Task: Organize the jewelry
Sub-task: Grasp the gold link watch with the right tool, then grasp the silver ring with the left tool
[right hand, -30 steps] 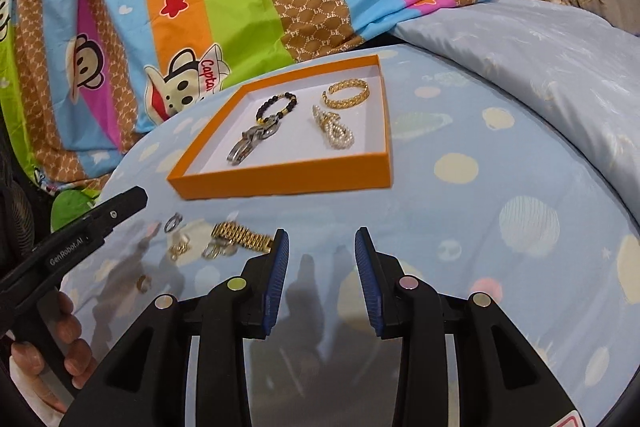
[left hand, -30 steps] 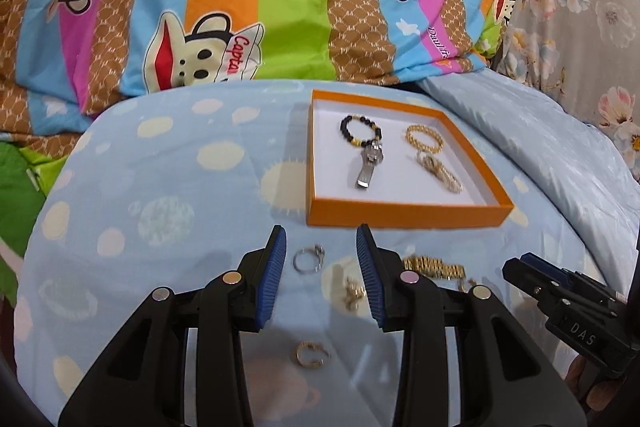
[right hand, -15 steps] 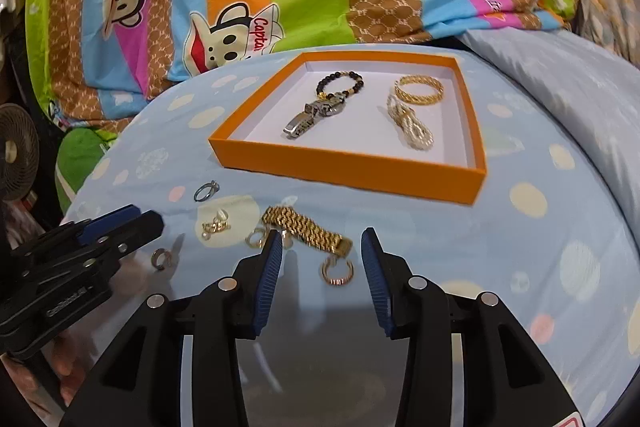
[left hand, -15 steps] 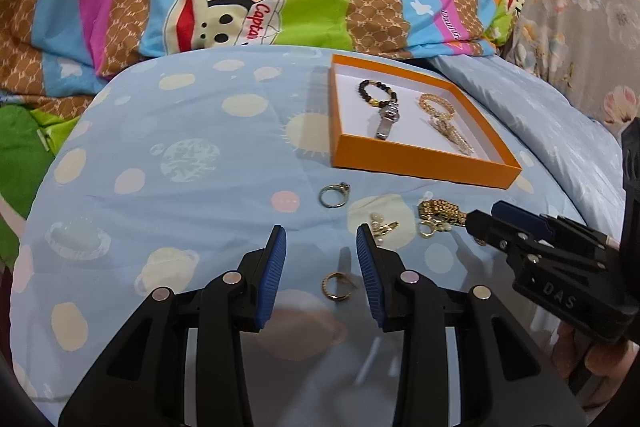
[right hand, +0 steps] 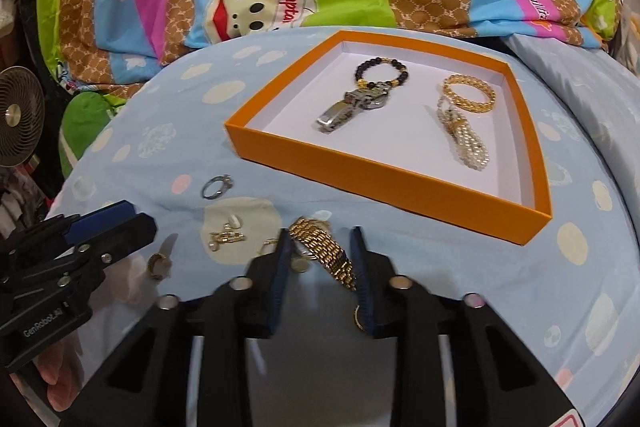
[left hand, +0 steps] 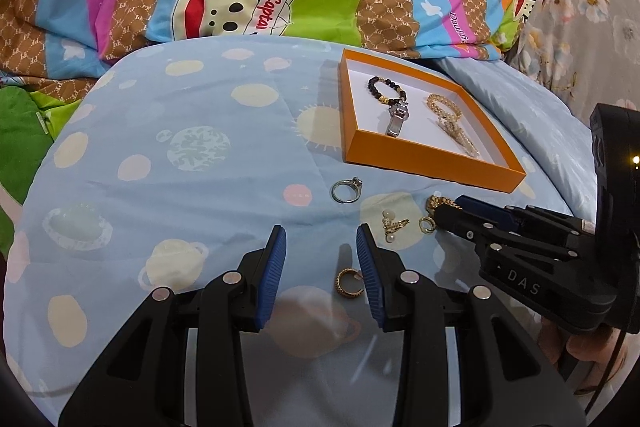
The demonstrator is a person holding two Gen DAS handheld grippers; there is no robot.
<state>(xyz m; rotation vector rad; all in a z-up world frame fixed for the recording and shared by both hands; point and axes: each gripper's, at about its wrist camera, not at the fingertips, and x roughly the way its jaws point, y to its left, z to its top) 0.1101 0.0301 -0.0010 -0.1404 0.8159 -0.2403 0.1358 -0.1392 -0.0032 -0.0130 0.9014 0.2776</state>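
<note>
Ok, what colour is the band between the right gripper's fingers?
Gold. The band shows best in the right wrist view.

Even, bright indoor light, colours saturated. Soft short shadows under the orange box [left hand: 432, 167] rim. Pale sheen on the blue spotted cover [left hand: 180, 187] at 6 o'clock, both views. Heavy fisheye bowing; black vignette in the corners. Left wrist view sharp. Right wrist view: right gripper [right hand: 320, 267] fingers smeared with motion blur, gold chain bracelet [right hand: 324, 255] slightly soft; far bedding crisp.
</note>
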